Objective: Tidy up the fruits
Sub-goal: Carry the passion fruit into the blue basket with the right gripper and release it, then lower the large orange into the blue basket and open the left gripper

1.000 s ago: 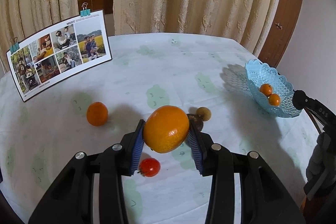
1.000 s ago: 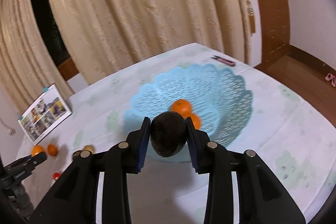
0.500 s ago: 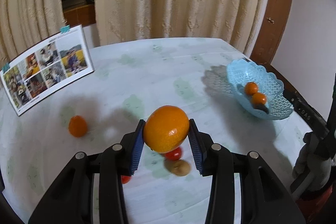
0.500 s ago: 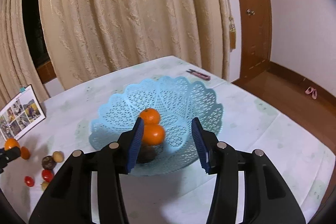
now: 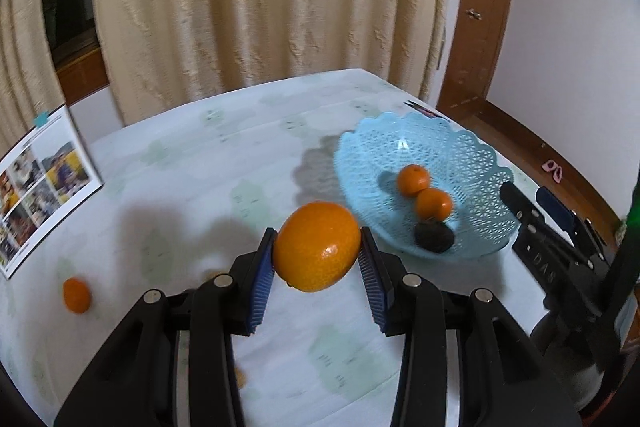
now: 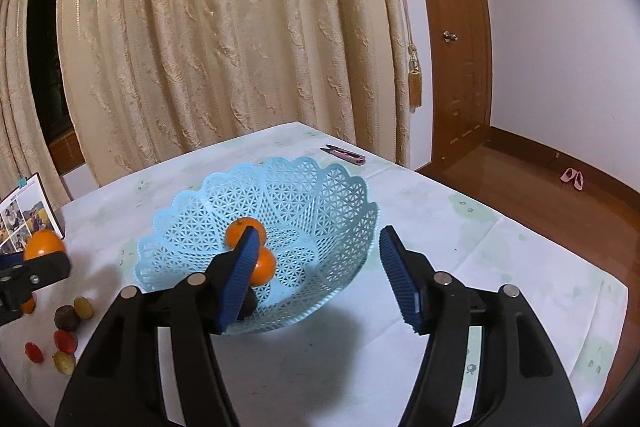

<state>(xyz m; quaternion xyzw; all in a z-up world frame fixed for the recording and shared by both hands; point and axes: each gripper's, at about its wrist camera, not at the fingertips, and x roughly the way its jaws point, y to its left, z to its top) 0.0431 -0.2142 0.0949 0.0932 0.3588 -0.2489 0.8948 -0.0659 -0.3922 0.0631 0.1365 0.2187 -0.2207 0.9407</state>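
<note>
Since 1 s ago your right gripper (image 6: pixel 316 277) has let go of the dark fruit (image 5: pixel 434 236), now in the basket (image 5: pixel 472 155); your left has swung toward that basket.

Left wrist view: your left gripper (image 5: pixel 318 271) clamps the big orange (image 5: pixel 317 246), held above the table (image 5: pixel 192 163) just short of the basket. Inside: 2 small oranges (image 5: pixel 413 180) touching, dark fruit beside them. Another small orange (image 5: pixel 76 295) sits far left, near photo board (image 5: pixel 40 183).

Right wrist view: jaws wide apart, nothing between, over basket's near rim. Small fruits (image 6: pixel 66 317) lie at left edge; clippers (image 6: pixel 346 155) behind basket.
</note>
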